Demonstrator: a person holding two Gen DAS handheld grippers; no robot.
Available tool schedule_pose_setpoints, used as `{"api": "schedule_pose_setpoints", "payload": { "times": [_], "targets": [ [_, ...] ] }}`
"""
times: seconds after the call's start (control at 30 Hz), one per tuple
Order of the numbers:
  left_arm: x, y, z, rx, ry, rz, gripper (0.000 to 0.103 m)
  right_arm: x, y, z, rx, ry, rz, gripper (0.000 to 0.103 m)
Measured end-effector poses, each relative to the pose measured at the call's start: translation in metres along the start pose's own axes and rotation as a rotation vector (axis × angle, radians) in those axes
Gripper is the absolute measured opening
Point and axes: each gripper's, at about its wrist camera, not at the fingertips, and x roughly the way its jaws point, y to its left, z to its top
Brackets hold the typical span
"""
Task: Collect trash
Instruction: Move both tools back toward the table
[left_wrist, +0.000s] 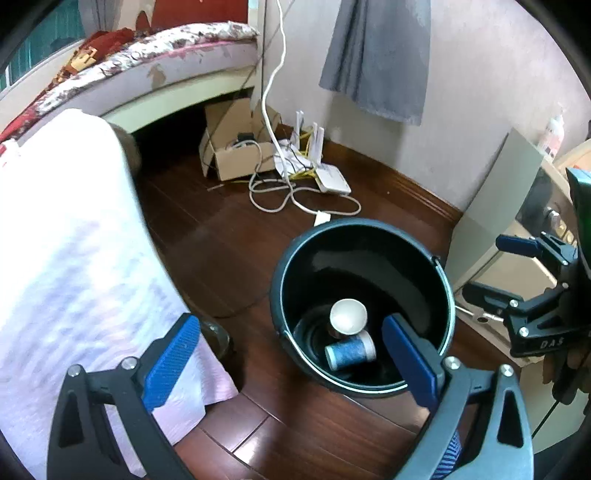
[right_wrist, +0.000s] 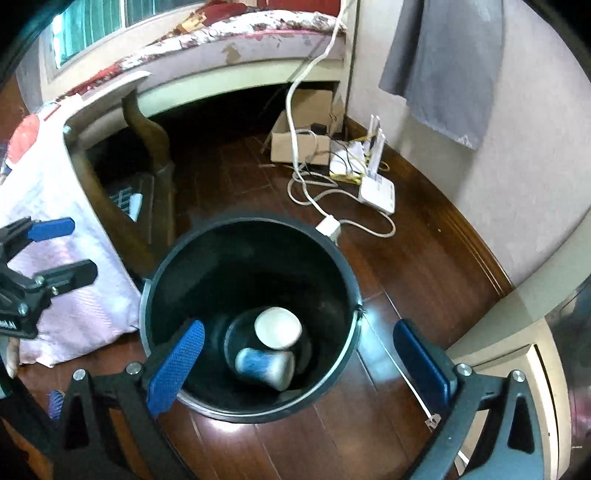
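Observation:
A dark round bin (left_wrist: 280, 280) stands on the wooden floor; it also shows in the right wrist view (right_wrist: 159, 273). Inside lie two paper cups: a white-mouthed cup (left_wrist: 348, 315) (right_wrist: 277, 328) and a blue patterned cup (left_wrist: 349, 353) (right_wrist: 264, 363) on its side. My left gripper (left_wrist: 291, 360) is open and empty, above the floor just left of the bin. My right gripper (right_wrist: 301, 363) is open and empty, above the bin's mouth. The right gripper also shows at the right edge of the left wrist view (left_wrist: 498, 266), open. The left gripper shows at the left of the right wrist view (right_wrist: 66, 251), open.
A table with a pink-white cloth (left_wrist: 66, 236) (right_wrist: 55, 206) stands left of the bin. A cardboard box (left_wrist: 236, 147), white cables (left_wrist: 295, 192) and a router (left_wrist: 332, 179) lie by the wall. A bed (left_wrist: 147, 62) is behind. A cream cabinet (left_wrist: 491, 258) stands right.

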Motion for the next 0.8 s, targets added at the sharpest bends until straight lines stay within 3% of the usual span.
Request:
{"api": "schedule_pose_setpoints", "payload": {
  "times": [0.47,0.8],
  "targets": [
    [-0.075,0.034,-0.006,-0.071,-0.085,0.074,0.100,-0.079,0.069,0.030,-0.039,-0.101,0.059,0.103],
    [-0.138,0.083,-0.022,-0.170,-0.166,0.177,0.101,-0.111,0.137,0.055,-0.090,-0.191,0.139,0.103]
  ]
}}
